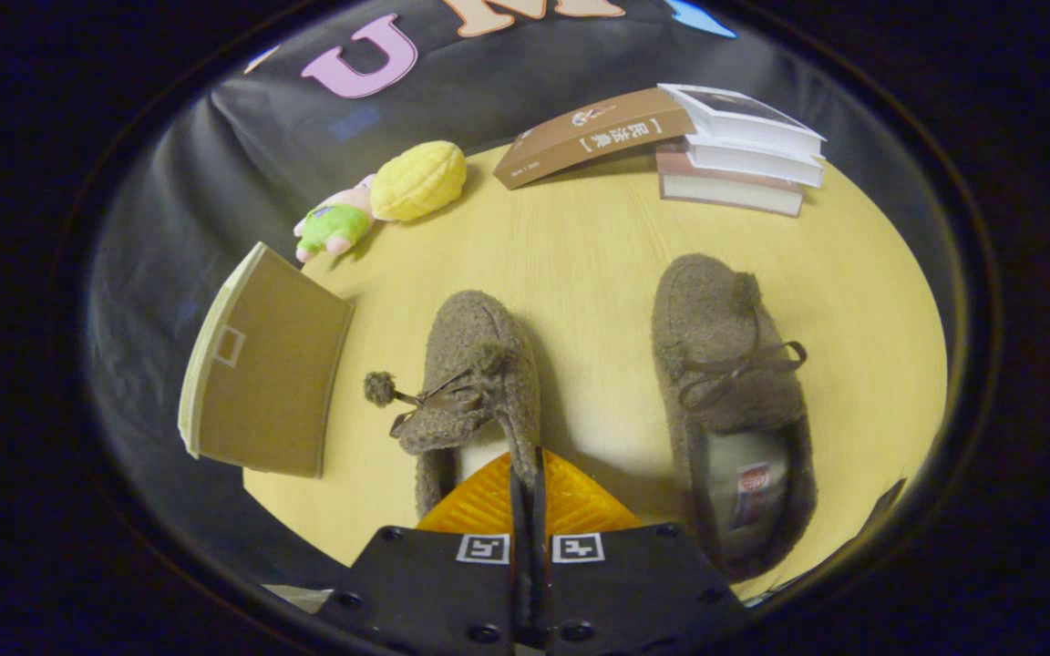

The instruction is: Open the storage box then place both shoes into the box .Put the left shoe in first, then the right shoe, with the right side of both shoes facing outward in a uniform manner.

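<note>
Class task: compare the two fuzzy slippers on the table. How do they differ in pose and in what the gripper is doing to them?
The slipper on the left is pinched at its opening rim by the gripper; the slipper on the right lies free, untouched. The left one's pompom dangles out sideways; the right one's pompom rests on its top. Both are brown, fleecy, with bows, toes pointing away on the table.

Along the far side of the pale wooden table, we see a yellow ridged plush toy touching a small pink plush figure in green that lies just beside it. Well apart from these, we find a stack of books near the table's far edge, with a brown book leaning against the stack, one end propped on it and the other down on the table. Behind everything we see dark cloth hanging as a backdrop.
</note>
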Tool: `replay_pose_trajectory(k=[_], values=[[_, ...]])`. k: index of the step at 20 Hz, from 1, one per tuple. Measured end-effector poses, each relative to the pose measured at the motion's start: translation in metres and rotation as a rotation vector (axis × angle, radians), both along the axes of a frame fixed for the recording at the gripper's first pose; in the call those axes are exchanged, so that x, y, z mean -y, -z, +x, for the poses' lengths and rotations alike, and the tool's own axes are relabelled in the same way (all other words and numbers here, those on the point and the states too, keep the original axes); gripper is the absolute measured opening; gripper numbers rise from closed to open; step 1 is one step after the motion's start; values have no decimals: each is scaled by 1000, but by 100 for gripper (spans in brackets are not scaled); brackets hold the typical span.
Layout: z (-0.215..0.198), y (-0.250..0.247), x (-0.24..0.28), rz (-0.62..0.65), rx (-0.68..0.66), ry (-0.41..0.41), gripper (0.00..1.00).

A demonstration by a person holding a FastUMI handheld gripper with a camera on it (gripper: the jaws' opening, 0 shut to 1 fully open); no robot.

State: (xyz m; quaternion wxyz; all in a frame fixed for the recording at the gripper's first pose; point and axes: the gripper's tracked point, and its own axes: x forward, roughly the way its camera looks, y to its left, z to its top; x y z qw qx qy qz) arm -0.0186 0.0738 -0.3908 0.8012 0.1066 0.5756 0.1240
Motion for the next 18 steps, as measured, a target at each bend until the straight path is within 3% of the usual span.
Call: replay_pose_trajectory(k=[8,18], values=[[6,-52,-52,135,6,78,3],[34,-149,-179,306,110,51,3]])
